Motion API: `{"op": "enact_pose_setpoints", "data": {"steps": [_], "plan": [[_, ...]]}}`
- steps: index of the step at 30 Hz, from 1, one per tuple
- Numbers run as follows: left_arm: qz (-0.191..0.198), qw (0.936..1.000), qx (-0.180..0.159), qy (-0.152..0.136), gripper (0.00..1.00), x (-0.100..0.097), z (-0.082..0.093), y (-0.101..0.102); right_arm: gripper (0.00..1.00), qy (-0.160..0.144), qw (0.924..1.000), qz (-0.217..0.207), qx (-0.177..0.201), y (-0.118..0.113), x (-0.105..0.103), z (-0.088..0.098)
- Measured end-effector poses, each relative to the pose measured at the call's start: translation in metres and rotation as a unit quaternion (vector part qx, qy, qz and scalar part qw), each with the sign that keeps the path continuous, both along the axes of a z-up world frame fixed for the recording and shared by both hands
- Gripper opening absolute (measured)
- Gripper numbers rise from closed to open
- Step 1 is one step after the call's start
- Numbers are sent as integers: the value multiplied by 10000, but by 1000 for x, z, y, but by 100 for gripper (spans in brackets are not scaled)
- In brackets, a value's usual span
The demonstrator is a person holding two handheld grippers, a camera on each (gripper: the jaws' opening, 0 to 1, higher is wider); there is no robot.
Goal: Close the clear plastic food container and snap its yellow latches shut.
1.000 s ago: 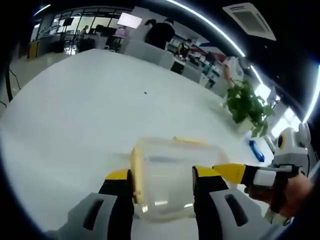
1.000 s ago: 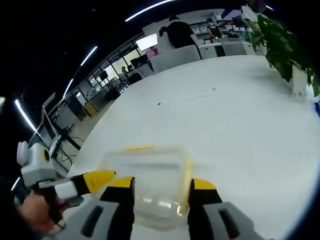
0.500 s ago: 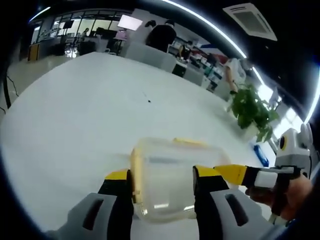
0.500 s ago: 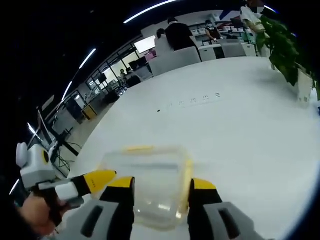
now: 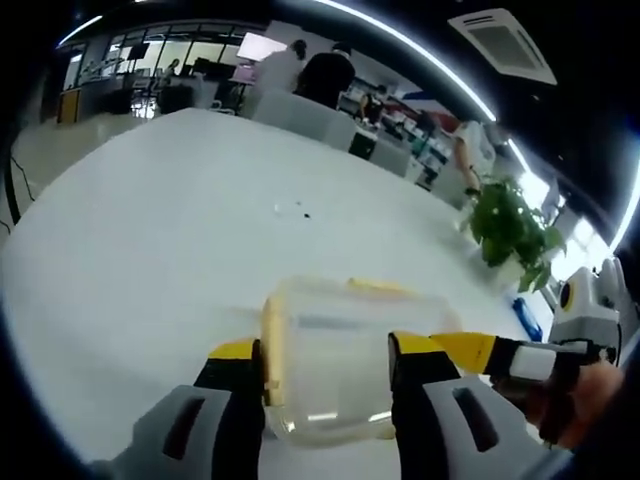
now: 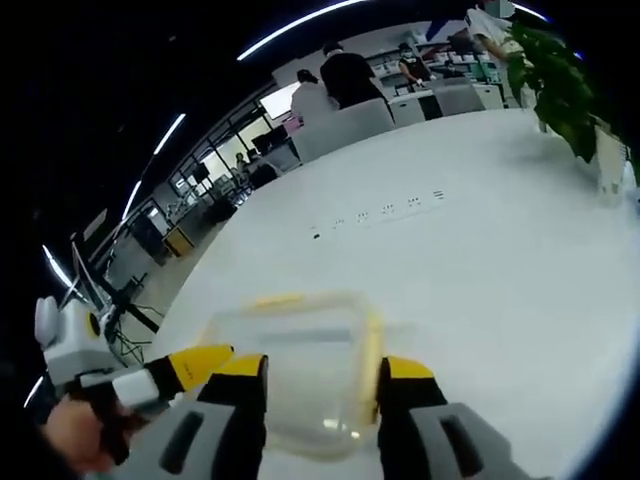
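The clear plastic food container point(image 5: 325, 375) has its lid down and sits between the jaws of my left gripper point(image 5: 325, 352), which is shut on its sides. One yellow latch point(image 5: 268, 345) runs down its left edge and another yellow latch point(image 5: 378, 288) lies along its far edge. In the right gripper view the same container point(image 6: 300, 385) is held between the jaws of my right gripper point(image 6: 315, 366), with a yellow latch point(image 6: 372, 350) on its right edge. The right gripper point(image 5: 490, 350) comes in beside the container from the right. The left gripper point(image 6: 175, 368) comes in from the left.
A wide white table point(image 5: 180, 220) stretches ahead under the container. A potted green plant point(image 5: 515, 235) stands at its far right, with a small blue object point(image 5: 528, 318) near it. People and chairs point(image 6: 345, 85) are at the far end. A hand point(image 5: 585, 405) holds the right gripper.
Both views have shifted a little against the room, so the hands moved slightly. The container stays in the same place between both pairs of jaws. A person in white has appeared at the far desks.
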State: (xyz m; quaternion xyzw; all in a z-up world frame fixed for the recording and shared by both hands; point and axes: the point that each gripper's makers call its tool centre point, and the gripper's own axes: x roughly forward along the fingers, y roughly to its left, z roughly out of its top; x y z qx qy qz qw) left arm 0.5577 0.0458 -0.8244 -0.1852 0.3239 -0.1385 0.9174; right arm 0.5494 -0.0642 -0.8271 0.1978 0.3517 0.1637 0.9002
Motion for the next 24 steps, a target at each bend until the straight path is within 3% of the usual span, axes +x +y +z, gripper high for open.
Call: {"op": "enact_pose_setpoints", "data": {"steps": [8,12,16,19,22,24], "plan": [[-73,9999,76,-38,57,-3,-2,8,49,93,10000,5,10,3,0,0],[75,10000,-22,-27,60,-7,0,20,68,-41,9998,175,26,10,-3,3],[177,9997,83,-110,65,-13,0,32,80,-248,9996,151,-71,8,-3,8],[212,9996,72,-178,73,-13,3,35,98,-394,9992,43,-10,9,-1,16],[230,9986,173,-449,82,-12,16,41,99,-441,9989,144,-120,9,-6,23],[223,9986,182,-442,92,-14,18,42,100,-485,9986,144,-182,8,-11,29]]}}
